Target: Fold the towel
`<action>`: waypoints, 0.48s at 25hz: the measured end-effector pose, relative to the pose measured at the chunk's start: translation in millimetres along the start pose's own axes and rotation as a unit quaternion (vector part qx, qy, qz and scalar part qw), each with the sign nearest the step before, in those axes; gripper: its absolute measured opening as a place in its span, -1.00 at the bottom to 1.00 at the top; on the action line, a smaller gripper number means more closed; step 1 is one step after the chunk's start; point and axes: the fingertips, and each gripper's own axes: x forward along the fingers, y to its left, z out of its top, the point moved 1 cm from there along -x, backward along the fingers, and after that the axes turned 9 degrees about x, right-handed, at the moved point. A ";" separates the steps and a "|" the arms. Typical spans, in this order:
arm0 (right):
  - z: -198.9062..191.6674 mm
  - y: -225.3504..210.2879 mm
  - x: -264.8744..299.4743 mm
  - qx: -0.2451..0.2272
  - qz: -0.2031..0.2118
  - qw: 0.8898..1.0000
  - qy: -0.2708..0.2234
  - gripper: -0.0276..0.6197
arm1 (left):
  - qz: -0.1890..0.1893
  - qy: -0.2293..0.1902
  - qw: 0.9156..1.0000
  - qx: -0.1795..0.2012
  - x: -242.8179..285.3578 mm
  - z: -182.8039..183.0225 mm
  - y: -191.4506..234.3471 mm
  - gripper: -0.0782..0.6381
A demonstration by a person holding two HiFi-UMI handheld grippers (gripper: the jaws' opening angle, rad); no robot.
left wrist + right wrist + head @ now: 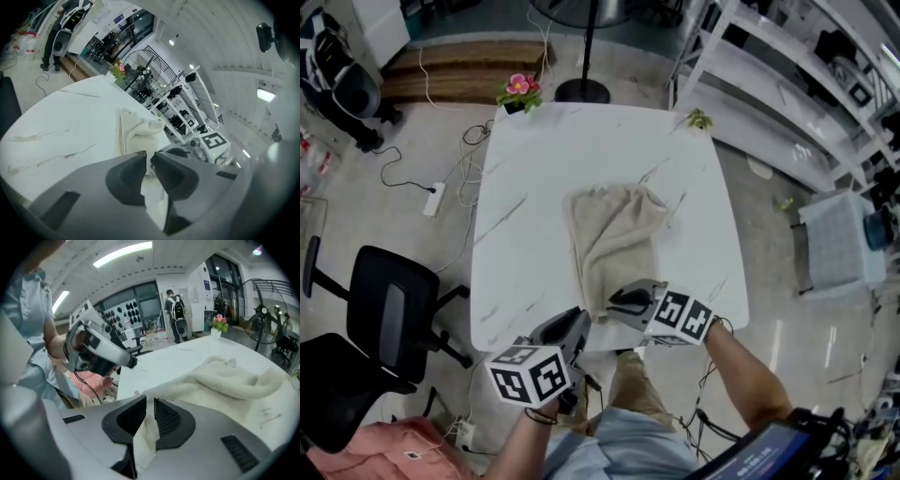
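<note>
On the white desk (534, 187) the towel (614, 234) lies lengthwise, its near edge pinched by left gripper (579, 319) and right gripper (614, 302) fingers; best lift both corners evenly toward the far edge.

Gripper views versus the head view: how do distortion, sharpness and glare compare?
Head view: even light, sharp towel, only mild bending at the table edges, some sheen on the floor at right. Left gripper view: heavy fisheye, dark corners, the left tongs soft up close. Right gripper view: same fisheye, bright ceiling strips, right tongs and towel fairly crisp, sleeve at left blurred.
</note>
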 end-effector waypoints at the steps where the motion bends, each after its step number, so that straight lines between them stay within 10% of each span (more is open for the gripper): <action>1: 7.9 -2.7 -16.8 0.004 0.007 1.000 -0.015 -0.68 | 0.007 0.000 1.000 0.007 4.1 2.9 -1.8 -0.62; 12: 47.7 -157.6 -144.3 0.138 -0.104 0.978 -0.115 -0.30 | 0.134 0.068 0.988 0.030 46.7 -33.0 15.9 -0.32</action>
